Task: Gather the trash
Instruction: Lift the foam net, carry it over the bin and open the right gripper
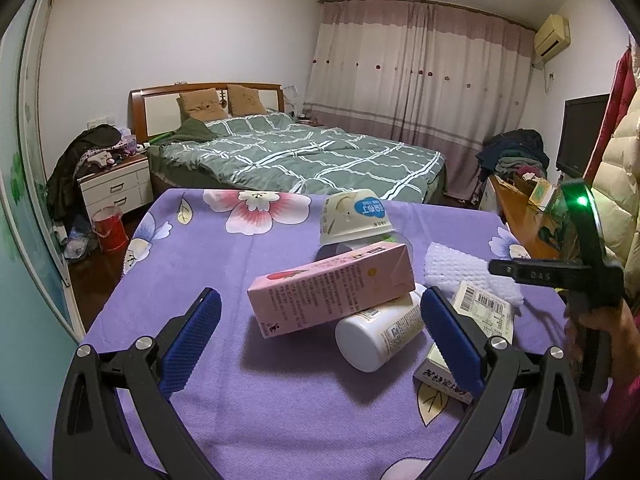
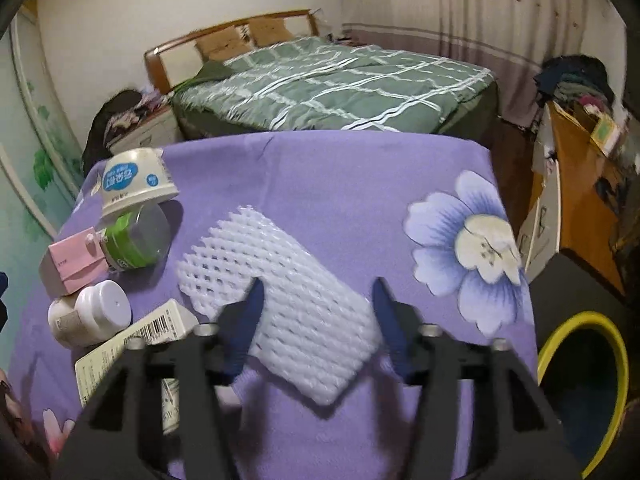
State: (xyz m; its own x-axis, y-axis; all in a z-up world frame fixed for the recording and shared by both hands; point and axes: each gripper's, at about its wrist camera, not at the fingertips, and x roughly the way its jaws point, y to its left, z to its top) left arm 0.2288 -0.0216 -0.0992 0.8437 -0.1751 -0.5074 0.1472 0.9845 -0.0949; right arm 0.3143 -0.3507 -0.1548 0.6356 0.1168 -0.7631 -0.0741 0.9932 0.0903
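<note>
Item: white foam net (image 2: pixel 280 308), laid flat on the purple tablecloth (image 2: pixel 320 168), long axis diagonal. Right gripper (image 2: pixel 318 320) was poised directly over its near end, jaws parted, nothing held. Left gripper (image 1: pixel 320 332), likewise parted and empty, was farther off.

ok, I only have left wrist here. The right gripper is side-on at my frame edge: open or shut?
Observer: Open. The right gripper is over the white foam net, a finger on either side, not pinching it.
Operator: Any bin? None in my view.
Observer: Yes, a yellow-rimmed bin sits low, off the right edge of the table.
Operator: What's under the upturned cup?
Observer: A clear jar with a green label, lying on its side between the cup and the pink carton.
</note>
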